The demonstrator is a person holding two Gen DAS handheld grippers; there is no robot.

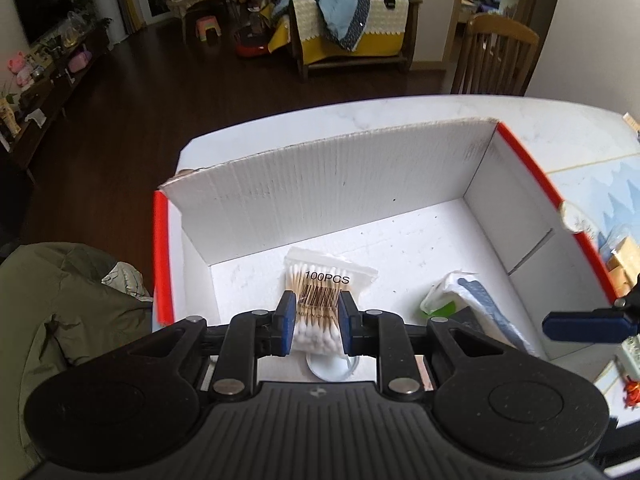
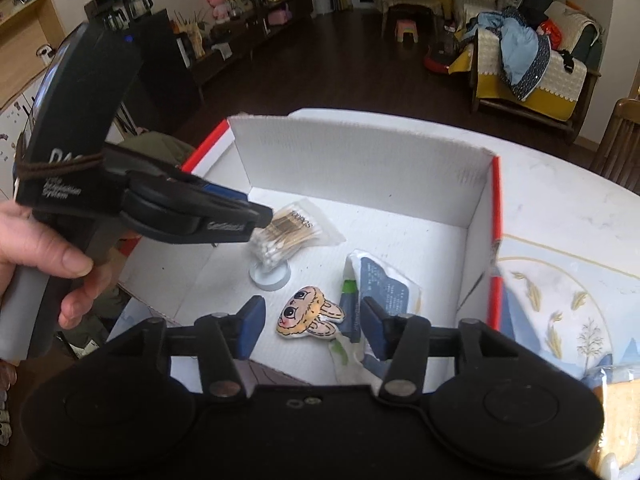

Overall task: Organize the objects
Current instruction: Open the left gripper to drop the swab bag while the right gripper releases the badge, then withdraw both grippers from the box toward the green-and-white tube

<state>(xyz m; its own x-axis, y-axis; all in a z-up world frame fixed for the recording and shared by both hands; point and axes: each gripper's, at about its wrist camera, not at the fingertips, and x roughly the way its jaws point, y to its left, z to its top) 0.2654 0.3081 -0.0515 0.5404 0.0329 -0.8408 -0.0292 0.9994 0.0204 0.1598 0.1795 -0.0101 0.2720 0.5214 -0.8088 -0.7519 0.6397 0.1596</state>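
Observation:
A white cardboard box [image 1: 320, 184] with red edges stands open on the table. My left gripper [image 1: 317, 308] is shut on a clear pack of cotton swabs [image 1: 326, 276] and holds it just above the box floor, over a small white round lid [image 1: 330, 368]. In the right wrist view the same swab pack [image 2: 286, 232] hangs from the left gripper [image 2: 266, 216], which a hand [image 2: 40, 248] grips. My right gripper [image 2: 312, 312] is open above a bunny-face charm [image 2: 308, 314] lying in the box, beside a white and blue wipes pack [image 2: 380, 284]. Nothing is between its pads.
The box sits on a white marble-look table [image 1: 400, 112] with a patterned mat [image 2: 560, 280] to its right. Snack packets [image 1: 624, 264] lie on that mat. A green jacket [image 1: 72, 300] is at the left and a wooden chair [image 1: 496, 56] stands behind the table.

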